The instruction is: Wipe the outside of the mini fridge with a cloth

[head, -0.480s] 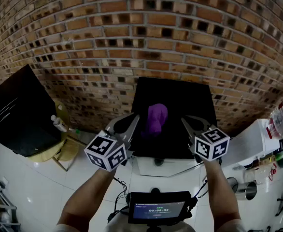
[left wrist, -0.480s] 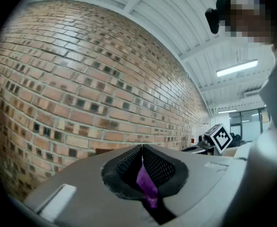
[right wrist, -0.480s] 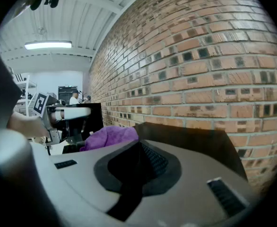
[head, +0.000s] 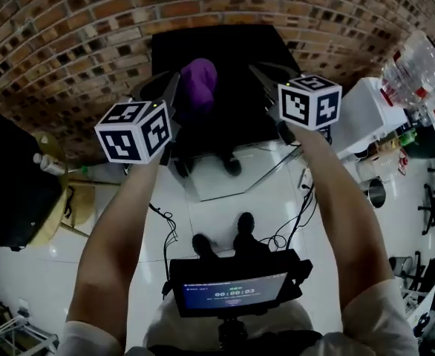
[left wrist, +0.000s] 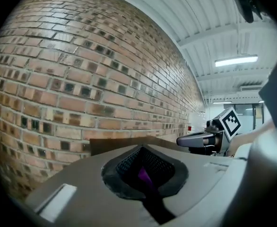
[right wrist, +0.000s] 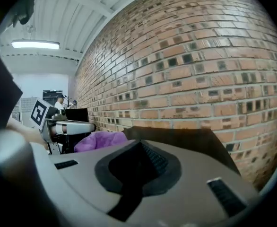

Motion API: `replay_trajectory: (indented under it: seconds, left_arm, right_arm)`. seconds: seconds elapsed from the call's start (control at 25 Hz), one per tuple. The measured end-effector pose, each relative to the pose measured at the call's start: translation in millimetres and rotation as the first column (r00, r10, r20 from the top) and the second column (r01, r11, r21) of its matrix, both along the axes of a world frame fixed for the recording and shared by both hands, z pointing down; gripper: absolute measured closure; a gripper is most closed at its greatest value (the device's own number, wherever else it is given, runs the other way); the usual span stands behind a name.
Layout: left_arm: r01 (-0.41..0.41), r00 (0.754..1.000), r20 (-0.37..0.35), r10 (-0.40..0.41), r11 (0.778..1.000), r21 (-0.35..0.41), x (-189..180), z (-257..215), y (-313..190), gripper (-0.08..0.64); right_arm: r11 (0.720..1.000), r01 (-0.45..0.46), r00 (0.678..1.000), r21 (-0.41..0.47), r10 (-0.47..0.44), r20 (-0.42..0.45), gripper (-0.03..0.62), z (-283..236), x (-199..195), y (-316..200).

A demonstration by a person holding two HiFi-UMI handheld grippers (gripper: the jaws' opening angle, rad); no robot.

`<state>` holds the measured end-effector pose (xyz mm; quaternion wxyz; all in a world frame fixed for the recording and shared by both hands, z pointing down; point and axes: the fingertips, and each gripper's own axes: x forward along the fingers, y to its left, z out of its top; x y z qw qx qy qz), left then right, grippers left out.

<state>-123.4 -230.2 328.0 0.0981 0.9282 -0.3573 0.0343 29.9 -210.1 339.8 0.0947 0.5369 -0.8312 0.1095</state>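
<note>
Purple cloth [head: 200, 80] sits on the black mini fridge [head: 232, 121] at my 12 o'clock. My left gripper [head: 171, 86] is just at its 9 o'clock and my right gripper [head: 257, 70] at its 3 o'clock, fingers pressed together on both. There's a purple sliver past my left fingers, probably cloth lying beyond them.

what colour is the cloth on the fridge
The cloth is purple; it shows best in the head view.

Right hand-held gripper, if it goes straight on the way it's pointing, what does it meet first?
Probably the fridge top, just right of the cloth: the right hand-held gripper, jaws shut, tilts slightly down toward it. If it skims over, the brick wall comes next; depth is unclear.
</note>
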Motion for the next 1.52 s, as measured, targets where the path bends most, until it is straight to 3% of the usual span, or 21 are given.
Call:
replay_trajectory:
  seconds: [0.32,1.52]
  left_arm:
    - [-0.047,0.995,0.092,0.046,0.999,0.007,17,6,3,0.56]
    - [-0.017,0.996,0.09,0.017,1.0,0.0,12,5,0,0.56]
  right_arm:
    - [0.999,-0.041,0.999,-0.002,0.041,-0.003,0.571,-2,8,-3]
    - [0.99,-0.138,0.99,-0.018,0.138,-0.015,0.581,0,14,-9]
